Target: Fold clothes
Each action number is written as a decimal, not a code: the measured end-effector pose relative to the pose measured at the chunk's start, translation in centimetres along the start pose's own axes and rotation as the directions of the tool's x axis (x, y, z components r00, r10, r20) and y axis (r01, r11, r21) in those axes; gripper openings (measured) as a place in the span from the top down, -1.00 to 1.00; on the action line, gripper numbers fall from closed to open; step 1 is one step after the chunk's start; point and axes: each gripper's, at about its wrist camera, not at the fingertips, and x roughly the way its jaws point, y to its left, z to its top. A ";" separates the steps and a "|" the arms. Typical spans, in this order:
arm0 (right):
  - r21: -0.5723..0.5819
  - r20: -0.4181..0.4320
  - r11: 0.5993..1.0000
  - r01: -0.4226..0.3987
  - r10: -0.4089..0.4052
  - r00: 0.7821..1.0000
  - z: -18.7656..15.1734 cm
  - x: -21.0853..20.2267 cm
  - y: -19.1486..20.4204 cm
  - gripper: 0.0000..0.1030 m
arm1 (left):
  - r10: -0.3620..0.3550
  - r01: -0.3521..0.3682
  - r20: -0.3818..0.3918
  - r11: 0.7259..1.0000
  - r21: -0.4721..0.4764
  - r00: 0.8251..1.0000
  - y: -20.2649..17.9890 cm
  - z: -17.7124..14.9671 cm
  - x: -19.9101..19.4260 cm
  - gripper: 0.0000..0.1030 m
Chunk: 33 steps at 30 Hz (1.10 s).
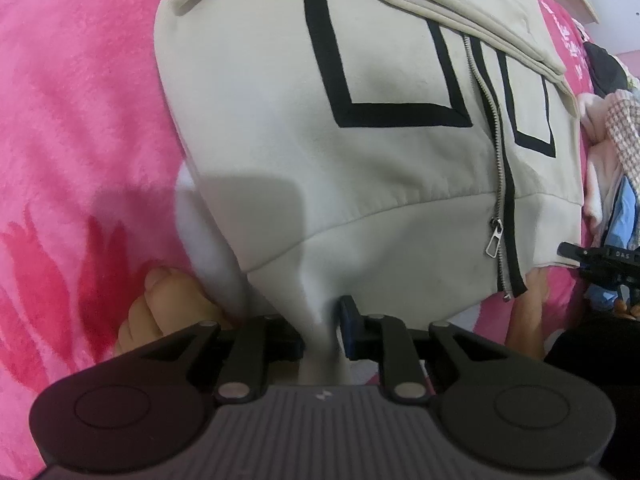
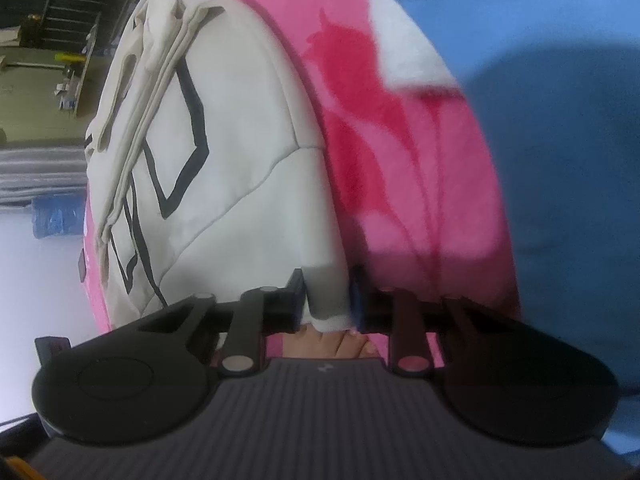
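A cream zip-up jacket (image 1: 360,152) with black square outlines and a metal zipper (image 1: 494,236) lies on a pink fleece blanket (image 1: 80,120). Its sleeves are folded across the upper body. My left gripper (image 1: 322,332) is shut on the jacket's bottom hem near the left corner and lifts it. My right gripper (image 2: 328,300) is shut on the hem's other corner; the jacket (image 2: 224,152) stretches away from it. The right gripper also shows at the right edge of the left wrist view (image 1: 600,264).
The blanket (image 2: 400,140) has red and white patterns. A pile of other clothes (image 1: 612,152) lies at the right. A blue garment (image 2: 540,80) fills the right wrist view's right side. Bare toes (image 1: 168,312) rest on the blanket below the hem. Room furniture (image 2: 40,40) shows beyond.
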 end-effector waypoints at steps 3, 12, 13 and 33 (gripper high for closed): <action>-0.024 0.007 1.000 -0.008 0.008 1.000 -0.1 -0.3 0.4 0.88 | -0.014 0.014 0.019 1.000 0.007 1.000 -0.2 0.0 -0.7 0.83; -0.144 0.092 0.983 -0.114 0.128 0.987 1.1 -2.6 4.7 0.91 | -0.092 0.095 0.142 0.995 -0.018 0.986 -0.3 0.6 -4.2 0.88; -0.160 0.101 0.979 -0.124 0.141 0.985 1.5 -2.9 5.3 0.91 | -0.096 0.101 0.156 0.995 -0.021 0.983 -0.3 0.8 -4.6 0.88; -0.240 0.193 0.946 -0.218 0.267 0.944 16.0 2.9 12.6 0.91 | -0.099 0.161 0.356 0.976 -0.148 0.929 2.2 14.5 -4.1 0.88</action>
